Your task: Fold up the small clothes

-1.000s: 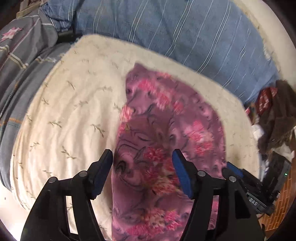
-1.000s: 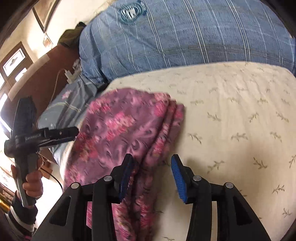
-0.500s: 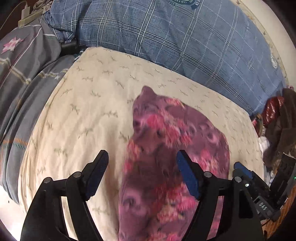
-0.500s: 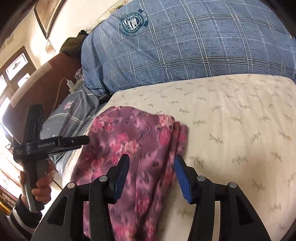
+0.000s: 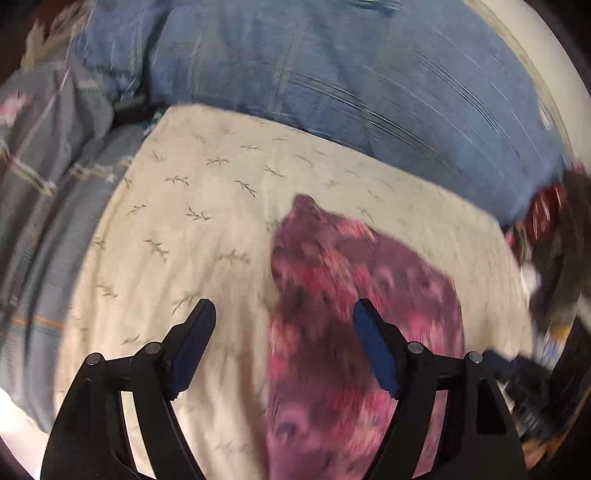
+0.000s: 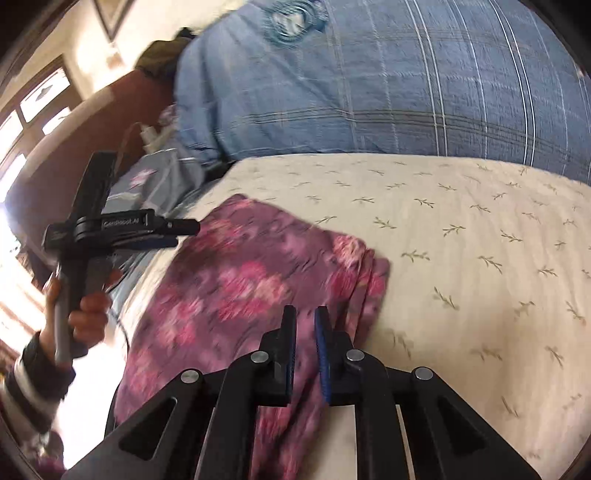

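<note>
The right gripper (image 6: 305, 347) is nearly closed on the cloth's (image 6: 236, 280) layered edge just ahead of it; whether it truly pinches fabric I cannot tell. To fold well, seize all layers together. The left gripper (image 5: 283, 345) hangs spread wide, the cloth lying on the sheet (image 5: 192, 229) ahead. Only the right view shows the person's hand (image 6: 86, 306) holding the other gripper off the bed's edge.

A home bedroom: a bed (image 6: 480, 229) with leaf-print sheet, a blue checked duvet (image 6: 406, 81) ahead, framed picture (image 6: 110, 18) on the wall.
</note>
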### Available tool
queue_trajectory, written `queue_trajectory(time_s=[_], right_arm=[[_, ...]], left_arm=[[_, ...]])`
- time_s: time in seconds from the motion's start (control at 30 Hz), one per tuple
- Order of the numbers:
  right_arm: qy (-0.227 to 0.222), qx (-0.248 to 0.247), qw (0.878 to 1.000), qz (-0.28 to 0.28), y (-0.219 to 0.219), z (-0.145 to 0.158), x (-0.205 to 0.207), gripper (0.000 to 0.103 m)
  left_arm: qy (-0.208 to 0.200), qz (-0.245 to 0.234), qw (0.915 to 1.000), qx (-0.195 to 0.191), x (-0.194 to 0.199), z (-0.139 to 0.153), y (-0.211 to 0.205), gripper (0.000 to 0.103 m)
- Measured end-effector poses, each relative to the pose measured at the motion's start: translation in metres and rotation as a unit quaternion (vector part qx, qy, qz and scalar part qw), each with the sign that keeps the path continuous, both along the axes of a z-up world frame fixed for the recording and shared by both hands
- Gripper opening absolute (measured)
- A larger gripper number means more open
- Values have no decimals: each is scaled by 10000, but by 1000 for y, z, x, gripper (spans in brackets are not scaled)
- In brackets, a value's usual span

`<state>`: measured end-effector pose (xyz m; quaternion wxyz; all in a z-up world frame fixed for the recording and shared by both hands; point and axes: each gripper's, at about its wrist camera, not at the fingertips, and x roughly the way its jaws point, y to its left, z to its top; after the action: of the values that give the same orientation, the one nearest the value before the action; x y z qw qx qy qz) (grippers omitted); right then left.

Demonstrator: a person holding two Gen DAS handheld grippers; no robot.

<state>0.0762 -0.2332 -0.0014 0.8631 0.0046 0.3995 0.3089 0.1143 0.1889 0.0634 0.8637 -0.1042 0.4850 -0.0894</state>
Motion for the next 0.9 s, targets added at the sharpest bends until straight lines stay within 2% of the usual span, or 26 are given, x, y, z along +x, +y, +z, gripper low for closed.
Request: queue_trajectory(time_s=[0.07,0.13,0.17,0.2,0.23,0.27,0.3,0.43,0.5,0.63,0.77,0.8,0.83,0.9], right_arm=[[106,-117,9997,191,-4,-10,-17,17],[209,-581,9976,323,2,-33,-29,17],[274,-986,9944,267,9,-51,-32,19],[252,-1032,9942,152,11,-59,-33,22],[56,-842,9964,30,9,-59,-36,24],[104,-784,9968,-84,9,-60,-36,25],[175,-695,9973,-181,7,-60,-36,26],[631,180,9959,-627,-16,-67,-32,30],[759,477,9931,-751,-24,-69,-33,31],[817,471,9919,-848,-25,-72,-34,33],[1181,399,9877,-947,-24,-66,-29,34],[1278,305,9863,-997,-24,-63,-28,40],[1257,169,9859,-1089,-25,-57,-30,55],[862,-201,9884,-1238,-25,-40,-40,73]], left_arm=[[-30,-290,9994,196,-26,-5,-11,78],[138,-439,9981,404,-41,-26,-24,79],[320,-471,9969,535,-45,-43,-32,81],[388,-407,9968,573,-46,-53,-36,86],[287,-177,9977,583,-50,-57,-35,98],[249,83,9975,660,-52,-56,-32,103],[267,158,9973,663,-53,-57,-31,103],[617,357,9973,150,-50,-66,-19,103],[664,405,9969,68,-52,-67,-17,103],[586,495,9969,145,-58,-64,-20,103],[662,653,9957,28,-65,-57,-13,103],[653,664,9956,50,-66,-55,-10,103],[625,663,9958,96,-68,-51,-9,103],[505,677,9961,254,-76,-42,-5,103]])
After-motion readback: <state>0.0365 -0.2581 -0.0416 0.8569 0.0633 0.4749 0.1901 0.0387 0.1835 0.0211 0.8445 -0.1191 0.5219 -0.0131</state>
